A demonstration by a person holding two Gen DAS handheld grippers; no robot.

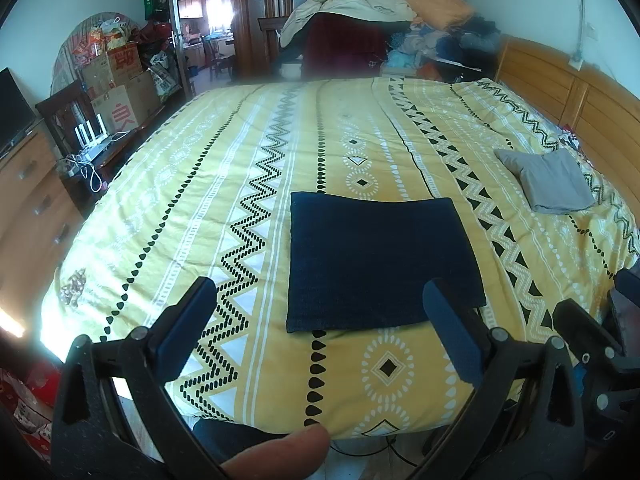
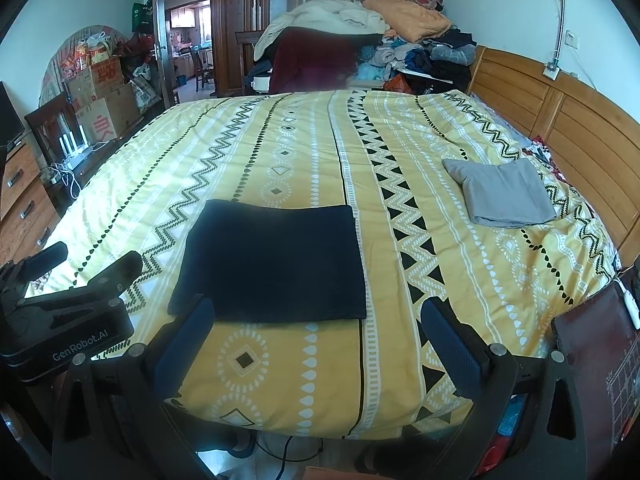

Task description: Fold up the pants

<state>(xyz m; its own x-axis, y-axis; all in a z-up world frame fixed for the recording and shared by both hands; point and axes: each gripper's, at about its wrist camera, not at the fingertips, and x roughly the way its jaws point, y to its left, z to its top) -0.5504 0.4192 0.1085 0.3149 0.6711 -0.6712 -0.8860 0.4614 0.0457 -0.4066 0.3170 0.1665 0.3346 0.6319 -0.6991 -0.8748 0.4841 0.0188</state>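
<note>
Dark navy pants (image 1: 380, 260) (image 2: 276, 260) lie folded into a flat rectangle on the yellow patterned bedspread (image 1: 224, 184) (image 2: 460, 264), close to the bed's near edge. My left gripper (image 1: 320, 300) hovers open just in front of the near edge of the pants, nothing between its blue fingers (image 1: 188, 326). My right gripper (image 2: 320, 316) is open as well, over the bedspread at the pants' near right corner, holding nothing. In the right wrist view the left gripper (image 2: 80, 272) shows at the far left. A thumb (image 1: 280, 452) shows at the bottom of the left wrist view.
Grey folded pants (image 1: 548, 180) (image 2: 500, 192) rest near the wooden headboard (image 2: 560, 112) on the right. A heap of clothes and bedding (image 2: 360, 44) sits beyond the far edge. Cardboard boxes (image 1: 120, 92) and a wooden dresser (image 1: 28, 200) stand on the left.
</note>
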